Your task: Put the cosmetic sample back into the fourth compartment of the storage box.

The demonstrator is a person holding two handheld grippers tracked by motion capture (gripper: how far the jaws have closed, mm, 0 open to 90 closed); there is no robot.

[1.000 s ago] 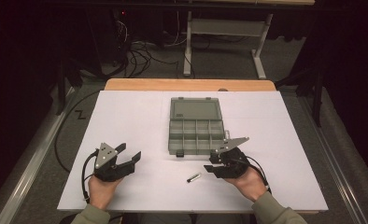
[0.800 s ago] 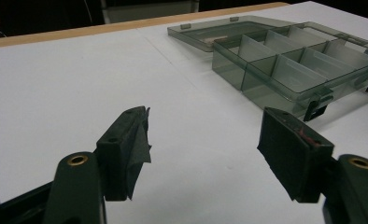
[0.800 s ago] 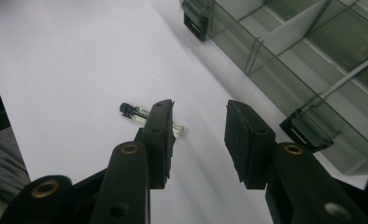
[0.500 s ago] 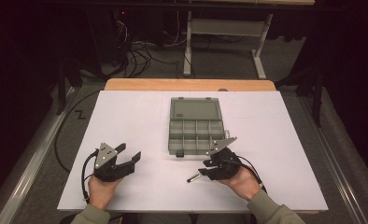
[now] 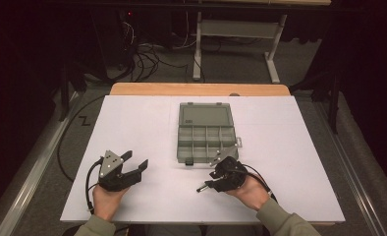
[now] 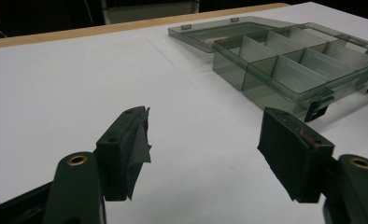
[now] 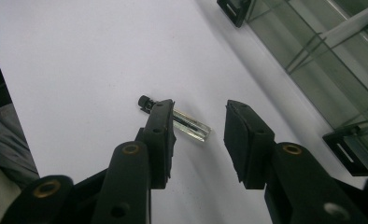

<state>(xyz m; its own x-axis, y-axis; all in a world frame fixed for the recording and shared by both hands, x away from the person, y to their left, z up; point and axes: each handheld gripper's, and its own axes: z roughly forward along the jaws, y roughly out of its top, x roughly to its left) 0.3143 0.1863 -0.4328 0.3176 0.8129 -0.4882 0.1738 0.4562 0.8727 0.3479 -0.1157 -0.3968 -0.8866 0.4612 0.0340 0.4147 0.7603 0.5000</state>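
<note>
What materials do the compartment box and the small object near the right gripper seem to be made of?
The compartment box looks like smooth, tinted see-through plastic: the dividers and the table show through its walls, and its latches are dark and opaque. The small object seems to be clear plastic or glass with a black cap; its body is transparent with glossy edges.

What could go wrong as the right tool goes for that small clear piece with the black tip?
The small clear piece lies flat on the white table, partly behind one pad of the right tool, not centred in the open gap. Closing now might nudge it or flick it away. It is thin and low, so the pads might skid over it. The open organizer box stands close beside the hand, so a swing could bump its latch.
</note>
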